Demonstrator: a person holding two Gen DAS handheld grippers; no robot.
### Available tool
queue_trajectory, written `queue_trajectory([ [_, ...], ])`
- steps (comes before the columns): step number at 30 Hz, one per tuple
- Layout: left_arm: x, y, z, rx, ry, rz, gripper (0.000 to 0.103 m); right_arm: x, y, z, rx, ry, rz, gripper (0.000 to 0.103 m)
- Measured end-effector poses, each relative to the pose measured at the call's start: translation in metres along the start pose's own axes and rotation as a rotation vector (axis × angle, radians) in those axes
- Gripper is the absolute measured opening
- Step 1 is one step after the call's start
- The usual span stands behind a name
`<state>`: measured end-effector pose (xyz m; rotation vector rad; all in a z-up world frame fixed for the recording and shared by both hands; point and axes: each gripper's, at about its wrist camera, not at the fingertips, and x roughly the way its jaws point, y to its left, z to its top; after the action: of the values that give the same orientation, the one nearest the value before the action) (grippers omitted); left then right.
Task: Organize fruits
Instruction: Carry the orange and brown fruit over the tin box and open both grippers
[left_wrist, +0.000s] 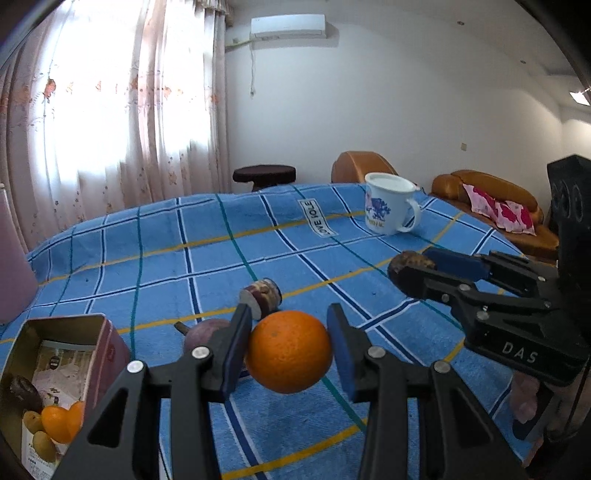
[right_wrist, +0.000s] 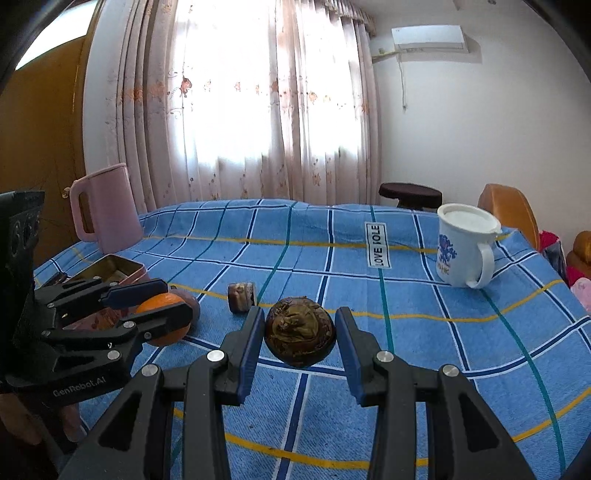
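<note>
My left gripper (left_wrist: 289, 314) is shut on an orange (left_wrist: 290, 354), which it holds a little above the blue checked cloth (left_wrist: 155, 258). Seen from the right wrist, this left gripper (right_wrist: 176, 298) grips the orange (right_wrist: 162, 325) at the left. My right gripper (right_wrist: 300, 314) is shut on a dark brown wrinkled round fruit (right_wrist: 300, 334), also clear of the cloth. The left wrist view shows the right gripper (left_wrist: 410, 266) with that brown fruit (left_wrist: 408, 260) at the right. An open tin box (left_wrist: 66, 325) at lower left holds small oranges, yellow fruits and a dark one.
A purple round fruit (left_wrist: 201, 332) and a cut brown-and-white piece (left_wrist: 262, 295) lie on the cloth behind the orange. A white mug (right_wrist: 463, 247) stands far right and a pink jug (right_wrist: 105, 208) far left. Beyond the table are a dark stool (right_wrist: 410, 194) and brown sofas (left_wrist: 491, 192).
</note>
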<state>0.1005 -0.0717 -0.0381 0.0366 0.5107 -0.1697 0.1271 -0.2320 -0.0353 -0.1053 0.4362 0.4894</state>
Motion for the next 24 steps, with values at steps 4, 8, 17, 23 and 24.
queue_trajectory([
  [4, -0.008, -0.001, -0.003, 0.007, -0.025, 0.005, 0.044, -0.006, 0.005, -0.002, -0.005, -0.017, 0.011, 0.041],
  [8, -0.014, 0.001, -0.005, 0.003, -0.035, 0.003, 0.044, -0.008, 0.014, -0.002, -0.022, -0.021, 0.017, 0.041],
  [17, -0.027, 0.01, -0.011, -0.017, -0.043, -0.007, 0.044, -0.004, 0.036, -0.002, -0.028, -0.007, 0.07, 0.041],
  [23, -0.037, 0.027, -0.016, -0.05, -0.044, 0.004, 0.044, 0.002, 0.056, 0.0, -0.045, -0.003, 0.102, 0.041],
  [24, -0.038, 0.029, -0.016, -0.056, -0.043, 0.008, 0.044, 0.002, 0.06, 0.001, -0.048, -0.004, 0.109, 0.041],
])
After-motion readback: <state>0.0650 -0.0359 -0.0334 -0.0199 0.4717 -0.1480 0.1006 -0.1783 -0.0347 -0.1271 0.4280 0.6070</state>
